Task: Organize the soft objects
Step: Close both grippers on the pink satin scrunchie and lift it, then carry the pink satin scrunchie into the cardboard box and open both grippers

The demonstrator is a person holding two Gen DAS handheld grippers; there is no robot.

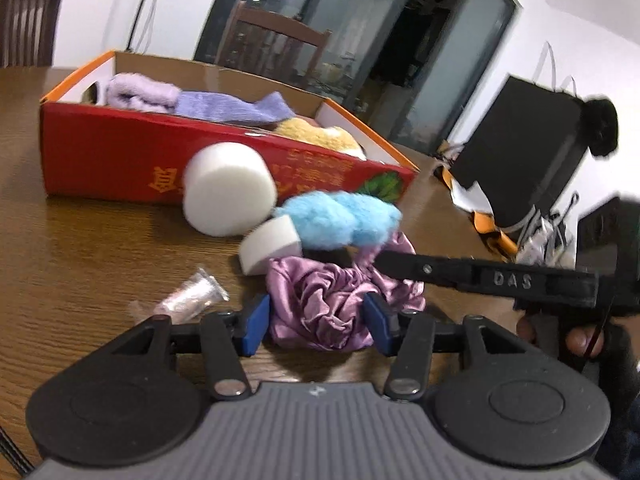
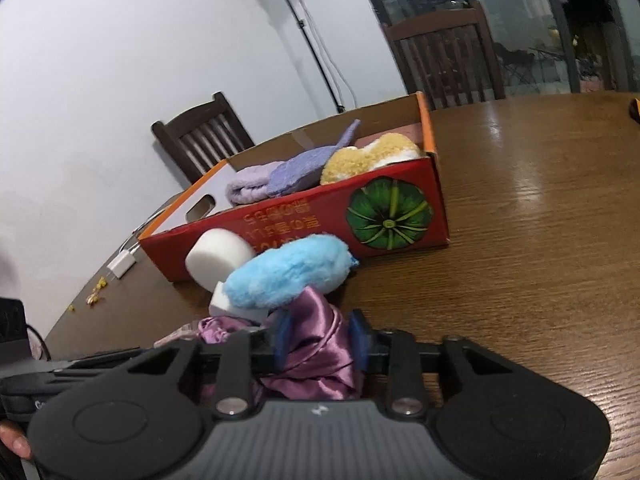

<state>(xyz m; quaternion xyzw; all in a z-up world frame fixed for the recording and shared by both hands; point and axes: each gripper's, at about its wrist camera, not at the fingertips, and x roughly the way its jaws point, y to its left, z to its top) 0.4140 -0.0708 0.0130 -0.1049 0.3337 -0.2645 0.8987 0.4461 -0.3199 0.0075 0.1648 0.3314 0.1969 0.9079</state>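
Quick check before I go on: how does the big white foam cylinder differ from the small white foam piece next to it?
The big foam cylinder is clearly larger than the small foam piece. The big foam cylinder lies against the red box; the small foam piece sits nearer the grippers, beside the purple satin cloth. The blue fluffy item overlaps the small foam piece, not the big foam cylinder. Both are white foam, on the table, not yet boxed.

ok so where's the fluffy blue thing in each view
Left wrist view: the fluffy blue ball sits just right of centre, behind the purple satin cloth and right of the big white foam cylinder.
Right wrist view: the same ball lies left of centre, just above the satin cloth.
Shared landmark: the red cardboard box stands right behind the ball in both views.
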